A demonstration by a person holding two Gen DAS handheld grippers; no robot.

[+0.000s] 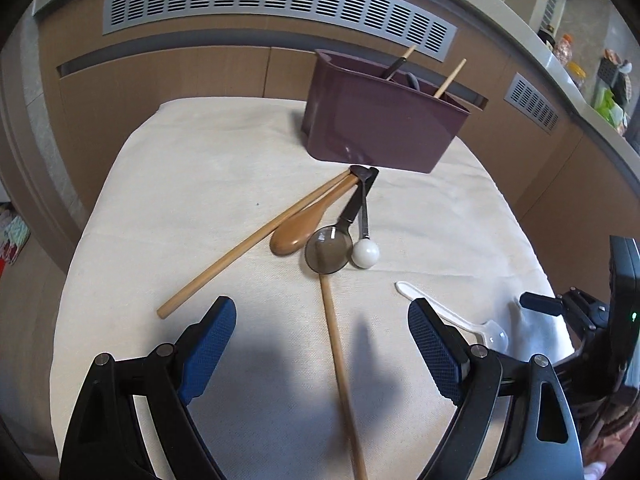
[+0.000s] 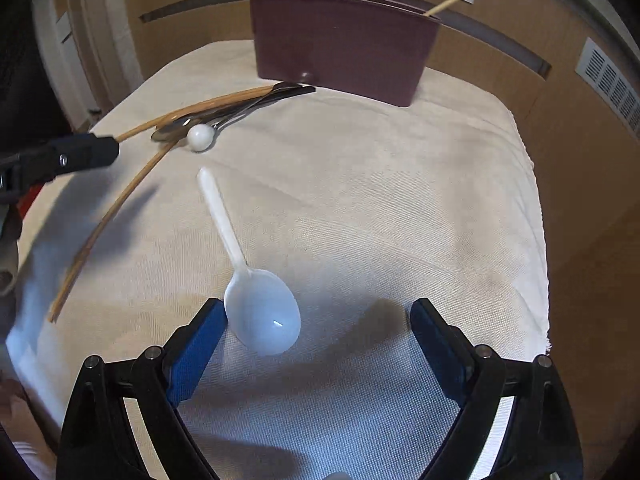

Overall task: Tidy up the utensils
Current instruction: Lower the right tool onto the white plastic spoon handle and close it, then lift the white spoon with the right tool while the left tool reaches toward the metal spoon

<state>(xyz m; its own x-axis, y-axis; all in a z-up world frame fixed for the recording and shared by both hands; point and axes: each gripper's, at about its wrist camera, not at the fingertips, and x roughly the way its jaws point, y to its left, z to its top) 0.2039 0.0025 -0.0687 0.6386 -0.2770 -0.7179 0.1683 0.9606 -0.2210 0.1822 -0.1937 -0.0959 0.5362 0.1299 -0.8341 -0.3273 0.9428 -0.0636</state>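
Observation:
A maroon utensil holder (image 1: 380,120) (image 2: 340,44) stands at the table's far side with a few handles sticking out. In front of it lie a wooden spoon (image 1: 298,226), a metal spoon (image 1: 327,250), a white ball-ended utensil (image 1: 365,253) (image 2: 200,137) and two wooden chopsticks (image 1: 256,240) (image 1: 342,364). My left gripper (image 1: 320,344) is open above one chopstick, which runs between its fingers. A white plastic spoon (image 2: 256,300) (image 1: 452,314) lies to the right. My right gripper (image 2: 318,344) is open, its left finger (image 2: 200,344) at the spoon's bowl.
A cream cloth (image 1: 200,184) (image 2: 380,200) covers the table, whose edges drop off on all sides. Wood-panelled cabinets with metal vents (image 1: 280,4) stand behind it. The other gripper shows at the frame edge in each view (image 1: 592,320) (image 2: 60,160).

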